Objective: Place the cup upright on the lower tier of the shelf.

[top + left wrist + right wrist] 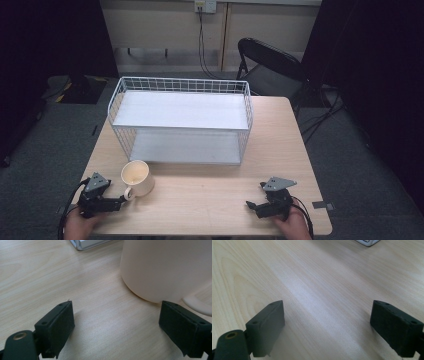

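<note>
Cream mug just beyond left gripper (jaws wide, holding nothing).

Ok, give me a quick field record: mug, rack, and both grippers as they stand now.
mug: cream mug, upright on the table, in front of the rack, handle toward the left gripper
rack: white wire rack, two shelves, both bare
left gripper: left gripper, jaws open, just short of the mug's handle, nothing between them
right gripper: right gripper, jaws open over bare wood
</note>
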### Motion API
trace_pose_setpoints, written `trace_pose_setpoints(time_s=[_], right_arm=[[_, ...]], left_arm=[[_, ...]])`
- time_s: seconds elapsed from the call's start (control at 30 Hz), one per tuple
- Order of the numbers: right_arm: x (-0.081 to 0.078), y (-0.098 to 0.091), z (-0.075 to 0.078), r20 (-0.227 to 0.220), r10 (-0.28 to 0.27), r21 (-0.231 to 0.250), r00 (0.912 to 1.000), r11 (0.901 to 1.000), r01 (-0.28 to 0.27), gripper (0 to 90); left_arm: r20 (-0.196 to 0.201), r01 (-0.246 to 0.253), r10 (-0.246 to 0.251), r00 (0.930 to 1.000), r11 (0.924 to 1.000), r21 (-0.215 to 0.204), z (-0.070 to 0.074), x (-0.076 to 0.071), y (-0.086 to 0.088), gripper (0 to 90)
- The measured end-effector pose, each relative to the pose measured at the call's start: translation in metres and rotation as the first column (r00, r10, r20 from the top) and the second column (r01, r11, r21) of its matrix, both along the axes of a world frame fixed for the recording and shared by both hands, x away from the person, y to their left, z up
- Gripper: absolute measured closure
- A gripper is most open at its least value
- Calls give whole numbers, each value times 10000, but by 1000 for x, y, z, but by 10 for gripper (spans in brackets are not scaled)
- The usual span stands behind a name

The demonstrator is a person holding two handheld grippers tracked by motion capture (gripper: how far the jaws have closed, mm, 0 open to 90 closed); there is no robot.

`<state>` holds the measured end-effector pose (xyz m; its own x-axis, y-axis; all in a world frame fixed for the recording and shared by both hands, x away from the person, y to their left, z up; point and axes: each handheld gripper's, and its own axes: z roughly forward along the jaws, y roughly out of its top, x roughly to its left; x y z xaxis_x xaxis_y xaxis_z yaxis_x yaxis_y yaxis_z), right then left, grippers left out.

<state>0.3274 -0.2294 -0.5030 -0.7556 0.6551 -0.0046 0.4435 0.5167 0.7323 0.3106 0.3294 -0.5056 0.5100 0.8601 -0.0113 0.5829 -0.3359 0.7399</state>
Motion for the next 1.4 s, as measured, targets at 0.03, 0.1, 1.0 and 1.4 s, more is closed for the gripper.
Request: trace_pose_setpoints(time_s=[0.03,0.1,1.0,1.4], right_arm=[[0,0,0,0,-14,8,10000,10000,14,117],[0,0,0,-9,-4,3,10000,10000,4,117],[0,0,0,7,-3,3,10000,10000,3,117],[0,0,0,4,-6,5,10000,10000,6,117]], left_arm=[[-4,-13,13,10000,10000,12,0,0,0,124],[-15,-133,133,9999,9999,-6,0,-1,-1,123],[-90,582,-583,9983,9983,-56,28,-21,-3,236],[-179,700,-697,9974,9974,144,34,-21,-7,247]])
